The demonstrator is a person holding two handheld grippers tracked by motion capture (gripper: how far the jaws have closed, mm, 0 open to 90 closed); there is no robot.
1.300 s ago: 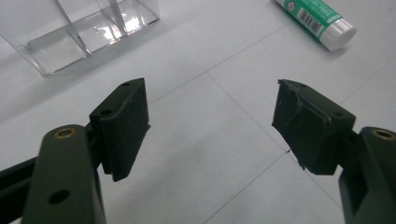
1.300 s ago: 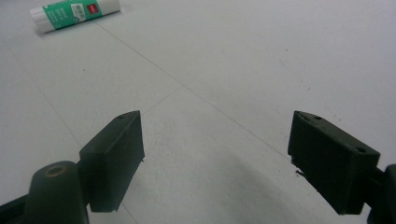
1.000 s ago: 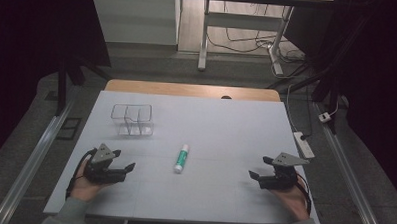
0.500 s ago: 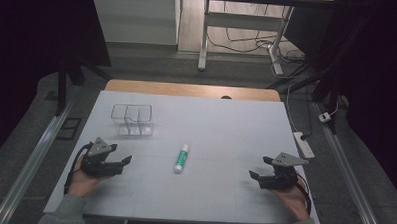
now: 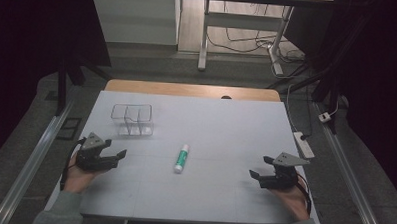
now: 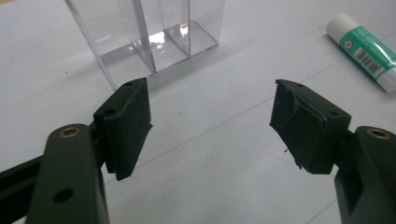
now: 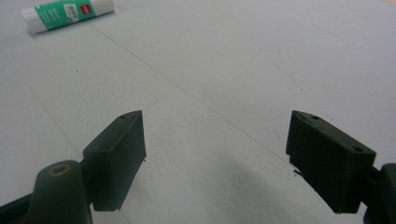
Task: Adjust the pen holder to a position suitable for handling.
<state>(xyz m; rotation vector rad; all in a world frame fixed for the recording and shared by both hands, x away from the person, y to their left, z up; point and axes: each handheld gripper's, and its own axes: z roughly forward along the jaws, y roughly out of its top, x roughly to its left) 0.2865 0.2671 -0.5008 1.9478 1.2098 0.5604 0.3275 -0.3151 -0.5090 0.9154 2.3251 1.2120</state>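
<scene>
A green-and-white glue stick [image 5: 181,158] lies flat near the middle of the white counter [image 5: 211,122]. The left tool [image 5: 116,154] and right tool [image 5: 255,174] rest near the front corners, both jaws wide apart, holding nothing. A clear divided box [image 5: 132,119] stands toward the back left.

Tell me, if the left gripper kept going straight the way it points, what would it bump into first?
Probably nothing soon. The left gripper, jaws open, aims at bare table between the clear box and the glue stick. Depth is hard to judge, so it might brush the box's corner.
</scene>
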